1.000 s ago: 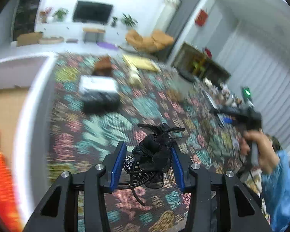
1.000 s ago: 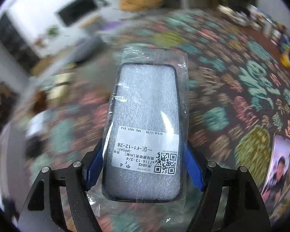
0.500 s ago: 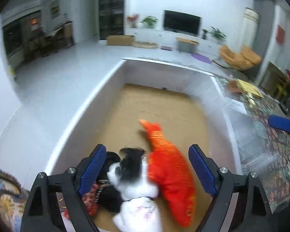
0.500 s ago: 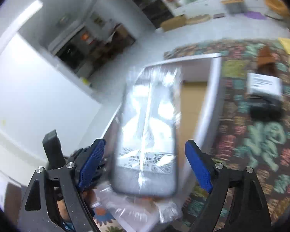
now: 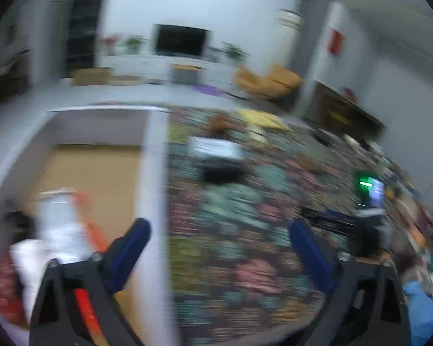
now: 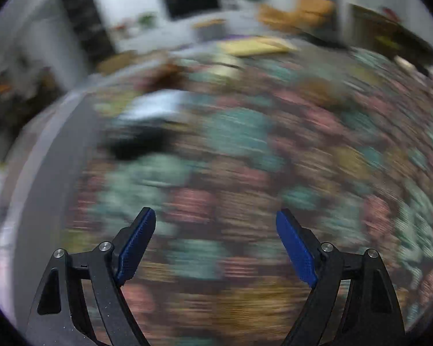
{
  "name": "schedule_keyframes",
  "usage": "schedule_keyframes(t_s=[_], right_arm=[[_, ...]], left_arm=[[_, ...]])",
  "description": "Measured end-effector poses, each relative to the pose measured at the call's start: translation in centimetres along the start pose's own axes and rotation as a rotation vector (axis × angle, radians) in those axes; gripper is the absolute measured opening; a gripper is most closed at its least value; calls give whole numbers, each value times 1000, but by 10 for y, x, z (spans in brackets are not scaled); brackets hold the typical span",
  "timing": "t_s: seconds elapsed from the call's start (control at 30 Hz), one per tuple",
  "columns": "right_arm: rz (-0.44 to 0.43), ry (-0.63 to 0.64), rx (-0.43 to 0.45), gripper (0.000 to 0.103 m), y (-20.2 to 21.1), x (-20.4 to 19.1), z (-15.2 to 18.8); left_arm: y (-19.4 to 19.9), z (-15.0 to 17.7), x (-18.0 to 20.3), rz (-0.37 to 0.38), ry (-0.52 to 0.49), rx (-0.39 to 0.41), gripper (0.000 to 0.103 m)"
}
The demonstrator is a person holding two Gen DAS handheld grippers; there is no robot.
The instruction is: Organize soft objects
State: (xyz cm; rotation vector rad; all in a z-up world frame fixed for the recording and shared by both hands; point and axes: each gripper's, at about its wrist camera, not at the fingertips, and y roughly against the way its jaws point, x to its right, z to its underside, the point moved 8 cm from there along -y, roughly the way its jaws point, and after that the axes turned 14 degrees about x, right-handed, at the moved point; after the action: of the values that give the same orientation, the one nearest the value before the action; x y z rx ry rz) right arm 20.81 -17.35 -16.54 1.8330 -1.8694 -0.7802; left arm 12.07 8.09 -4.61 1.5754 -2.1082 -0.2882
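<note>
Both views heavily motion-blurred. Left tool (image 5: 219, 236): jaws have just been opening, now spread wide, nothing seen between them. It is held over the edge where the white-walled box (image 5: 154, 173) meets the patterned counter (image 5: 245, 259). Soft objects (image 5: 57, 230) are seen piled in the box's near left corner; an orange one (image 5: 92, 230) is discernible, the rest too smeared to identify. Right tool (image 6: 216, 230): jaws apart, empty, held above the counter.
</note>
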Motion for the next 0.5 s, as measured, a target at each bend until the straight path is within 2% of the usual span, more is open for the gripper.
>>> schedule_keyframes(t_s=[0.07,0.13,0.27,0.37,0.5], right_arm=[[61,-14,7,88,-7,27,6],[87,-25,19,88,-13,41,13],[110,-6,29,88,-14,43,22],[123,19,32,88,-14,42,20],[134,42,30,90,-16,41,22]], left_arm=[[-28,23,34,56,-15,-49,103],[-63,52,54,65,-26,-112,103],[-128,94,46,-18,-32,-207,103],[-155,101,33,-76,-33,-203,103],[-172,101,20,-136,-123,-189,103]])
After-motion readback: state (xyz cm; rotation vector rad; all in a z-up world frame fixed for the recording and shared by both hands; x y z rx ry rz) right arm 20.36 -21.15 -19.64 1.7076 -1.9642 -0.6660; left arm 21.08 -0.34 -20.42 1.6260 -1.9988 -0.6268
